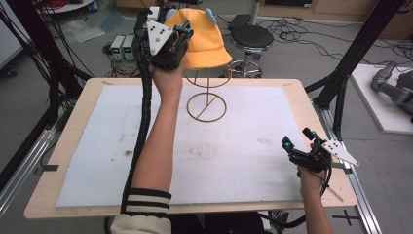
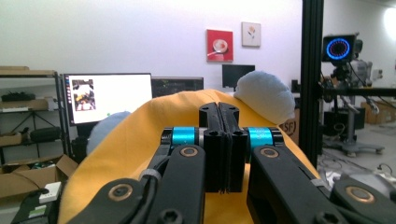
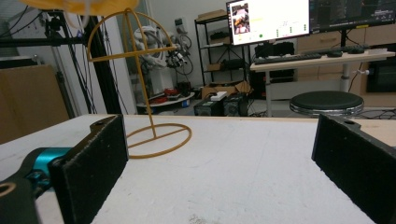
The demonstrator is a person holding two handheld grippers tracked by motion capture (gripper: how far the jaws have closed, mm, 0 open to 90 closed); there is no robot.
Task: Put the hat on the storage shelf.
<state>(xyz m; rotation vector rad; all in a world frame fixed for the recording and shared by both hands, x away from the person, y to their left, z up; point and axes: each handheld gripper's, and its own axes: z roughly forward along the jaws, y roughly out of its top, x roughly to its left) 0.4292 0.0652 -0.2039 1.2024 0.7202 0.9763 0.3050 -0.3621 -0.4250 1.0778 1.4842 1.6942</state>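
My left gripper is raised over the far edge of the tabletop, its jaws pressed together against the soft yellow-orange fabric hat — whether any cloth is caught between them I cannot tell. In the left gripper view the hat swells up around the shut jaws, with a pale blue padded ear on its crown just beyond them. The hat sits on top of a thin golden wire hat stand, whose round base ring rests on the white foam mat covering the tabletop.

My right gripper hovers low near the right edge of the mat, well apart from the stand, its jaws spread wide and empty. In the right gripper view the wire stand rises ahead on the left — the hat's brim just shows at the top.
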